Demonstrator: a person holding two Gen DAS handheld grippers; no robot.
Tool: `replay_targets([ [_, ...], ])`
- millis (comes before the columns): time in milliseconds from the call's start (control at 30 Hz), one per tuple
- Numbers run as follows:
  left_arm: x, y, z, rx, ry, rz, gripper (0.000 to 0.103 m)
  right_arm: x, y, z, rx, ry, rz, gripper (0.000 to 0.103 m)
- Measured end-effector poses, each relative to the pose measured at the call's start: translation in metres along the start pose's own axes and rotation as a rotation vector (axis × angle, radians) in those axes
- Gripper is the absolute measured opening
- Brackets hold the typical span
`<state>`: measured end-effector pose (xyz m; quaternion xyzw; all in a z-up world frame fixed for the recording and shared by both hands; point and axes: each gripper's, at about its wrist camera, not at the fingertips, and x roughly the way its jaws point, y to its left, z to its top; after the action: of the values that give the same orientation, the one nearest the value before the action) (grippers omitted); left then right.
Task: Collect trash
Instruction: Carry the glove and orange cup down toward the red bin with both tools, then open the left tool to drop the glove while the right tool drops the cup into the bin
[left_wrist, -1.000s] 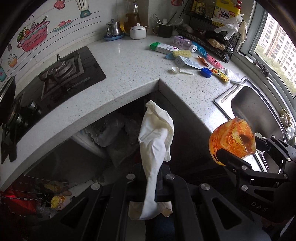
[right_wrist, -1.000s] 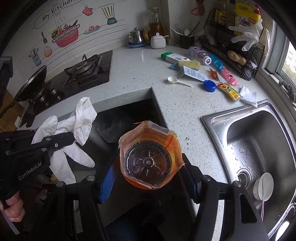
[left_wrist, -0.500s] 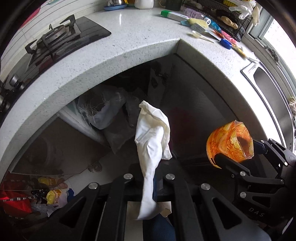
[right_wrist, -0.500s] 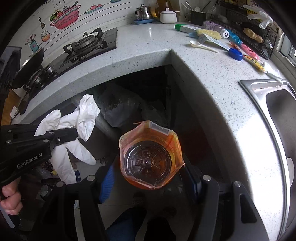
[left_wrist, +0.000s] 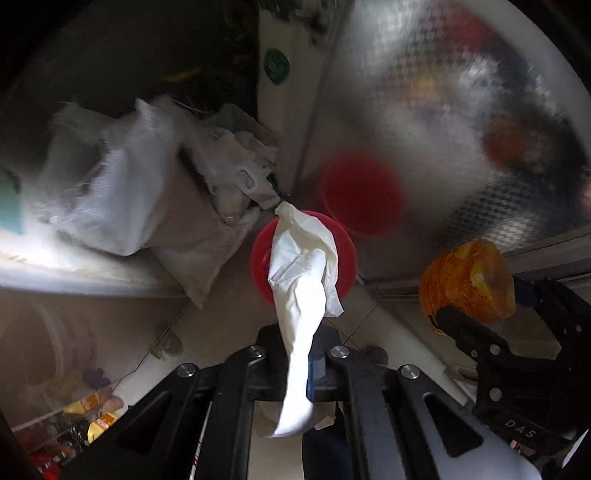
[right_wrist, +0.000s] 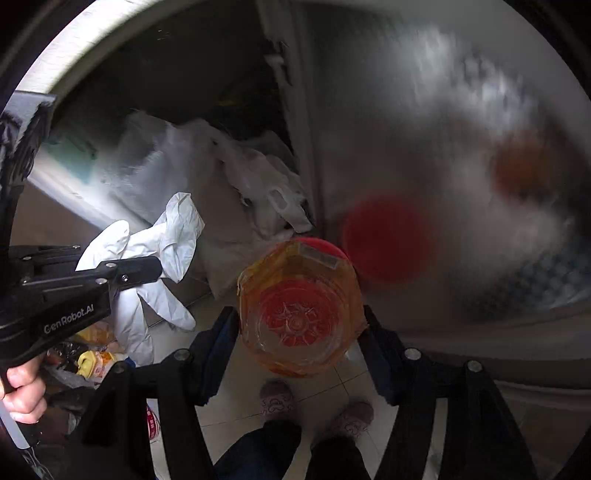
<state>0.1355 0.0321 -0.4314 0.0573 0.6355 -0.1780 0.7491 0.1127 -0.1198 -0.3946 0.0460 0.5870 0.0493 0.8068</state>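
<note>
My left gripper (left_wrist: 297, 360) is shut on a crumpled white glove (left_wrist: 303, 269), which stands up out of the jaws; it also shows in the right wrist view (right_wrist: 159, 254). My right gripper (right_wrist: 299, 325) is shut on a crushed orange plastic bottle (right_wrist: 299, 306), seen end-on; the bottle also shows in the left wrist view (left_wrist: 467, 280). Both grippers hang below the counter, above a red bin (left_wrist: 260, 258) on the floor. The glove and the bottle hide most of the bin.
White plastic bags (left_wrist: 122, 192) lie on a low shelf to the left. A shiny metal cabinet door (left_wrist: 443, 129) on the right reflects the bin and bottle. Loose wrappers (left_wrist: 92, 406) lie on the tiled floor at lower left. My slippered feet (right_wrist: 277, 398) are below.
Both grippers have dropped from counter height to below the counter edge and tilted down toward the floor. The counter, stove and sink have left view; the red bin has come into view.
</note>
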Motion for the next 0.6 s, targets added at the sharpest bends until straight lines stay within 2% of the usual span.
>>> replay_targets([
  [167,0.066,-0.006,0.016,0.083,0.041,-0.007,0.003,0.046,-0.020,-0.010,0.075,0.018,-0.048,0.062],
  [300,0.104,-0.016,0.026,0.148,0.064,-0.011,0.003,0.074,-0.031,-0.008,0.113,0.037,-0.072,0.062],
  [533,0.135,-0.021,0.032,0.212,0.079,-0.025,0.004,0.096,-0.046,-0.006,0.137,0.051,-0.104,0.062],
  [600,0.139,-0.020,0.035,0.212,0.082,-0.020,0.011,0.100,-0.049,-0.006,0.137,0.056,-0.107,0.062],
])
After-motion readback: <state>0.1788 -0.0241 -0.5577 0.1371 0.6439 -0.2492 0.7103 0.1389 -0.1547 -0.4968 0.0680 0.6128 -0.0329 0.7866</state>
